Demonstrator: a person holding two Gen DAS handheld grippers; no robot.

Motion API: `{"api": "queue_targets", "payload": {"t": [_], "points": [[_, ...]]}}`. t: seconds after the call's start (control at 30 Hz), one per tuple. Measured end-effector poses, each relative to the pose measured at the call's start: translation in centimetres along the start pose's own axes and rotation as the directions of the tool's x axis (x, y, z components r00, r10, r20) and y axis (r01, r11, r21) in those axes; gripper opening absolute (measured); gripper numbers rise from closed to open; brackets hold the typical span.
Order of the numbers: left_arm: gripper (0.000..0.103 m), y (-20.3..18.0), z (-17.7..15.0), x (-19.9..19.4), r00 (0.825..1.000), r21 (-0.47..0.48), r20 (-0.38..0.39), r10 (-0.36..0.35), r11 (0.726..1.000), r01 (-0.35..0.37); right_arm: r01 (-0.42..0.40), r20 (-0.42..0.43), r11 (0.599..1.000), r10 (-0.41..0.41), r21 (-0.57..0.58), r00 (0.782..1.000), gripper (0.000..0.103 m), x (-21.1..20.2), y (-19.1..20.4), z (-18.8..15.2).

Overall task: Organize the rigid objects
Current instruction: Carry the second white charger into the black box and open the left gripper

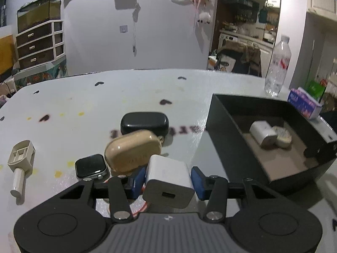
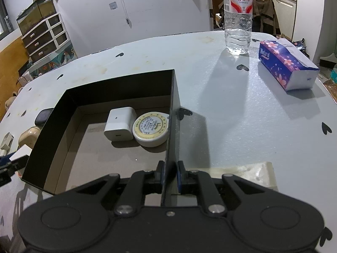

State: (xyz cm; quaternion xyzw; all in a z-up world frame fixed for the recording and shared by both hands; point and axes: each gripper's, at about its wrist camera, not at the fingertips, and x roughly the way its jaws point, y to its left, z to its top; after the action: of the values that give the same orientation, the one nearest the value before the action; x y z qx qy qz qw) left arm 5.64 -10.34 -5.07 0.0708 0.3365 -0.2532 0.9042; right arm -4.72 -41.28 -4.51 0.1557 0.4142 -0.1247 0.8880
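Observation:
My left gripper [image 1: 169, 180] is shut on a white charger [image 1: 169, 181], held between its blue pads just above the table. Behind it lie a beige case [image 1: 132, 150], a black case [image 1: 144, 122], a smartwatch [image 1: 90, 166] and a beige plastic scoop [image 1: 20, 158]. My right gripper [image 2: 170, 174] is shut on the right wall of the black box [image 2: 171, 113]. Inside the box sit another white charger [image 2: 120, 124] and a round white tin [image 2: 150, 129]. The box also shows in the left wrist view [image 1: 217, 126], to the right.
A water bottle [image 2: 238, 16] stands at the table's far edge, with a purple tissue pack [image 2: 286, 64] to its right. A pale flat piece [image 2: 248, 169] lies by my right gripper. The white tablecloth [image 2: 221, 105] has small dark heart prints.

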Motion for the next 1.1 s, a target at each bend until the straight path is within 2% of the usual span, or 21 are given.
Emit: {"api": "queue_targets", "payload": {"t": [0.13,0.27,0.43,0.7,0.8,0.93,1.1], "points": [[0.049,-0.4,-0.2,0.4,0.999,0.028,-0.029,0.020,0.999,-0.019,-0.001,0.000,1.000,0.001,0.000,1.000,0.012,0.0,0.0,0.0],[0.049,-0.7,-1.0,0.6,0.997,0.097,-0.065,0.050,0.994,-0.043,-0.001,-0.001,1.000,0.001,-0.003,1.000,0.012,0.0,0.0,0.0],[0.050,-1.3,-1.8,0.0,0.991,0.212,-0.041,0.129,0.970,-0.118,-0.004,-0.004,1.000,0.004,-0.011,1.000,0.012,0.0,0.0,0.0],[0.052,-2.3,-1.6,0.0,0.984,0.308,-0.005,0.176,0.937,-0.166,-0.013,-0.002,1.000,0.013,-0.011,1.000,0.013,-0.1,-0.1,-0.1],[0.053,-2.8,-1.2,0.4,0.985,0.334,-0.002,0.174,0.928,-0.164,-0.014,-0.003,1.000,0.014,-0.010,1.000,0.013,-0.1,-0.1,-0.1],[0.053,-3.0,-1.1,1.0,0.987,0.329,-0.028,0.156,0.934,-0.138,-0.014,-0.006,1.000,0.014,-0.009,1.000,0.013,0.0,-0.1,-0.2],[0.048,-1.9,-0.7,1.0,0.990,0.248,-0.054,0.133,0.962,-0.116,-0.015,-0.006,1.000,0.015,-0.010,1.000,0.013,0.0,-0.1,-0.1]]}}
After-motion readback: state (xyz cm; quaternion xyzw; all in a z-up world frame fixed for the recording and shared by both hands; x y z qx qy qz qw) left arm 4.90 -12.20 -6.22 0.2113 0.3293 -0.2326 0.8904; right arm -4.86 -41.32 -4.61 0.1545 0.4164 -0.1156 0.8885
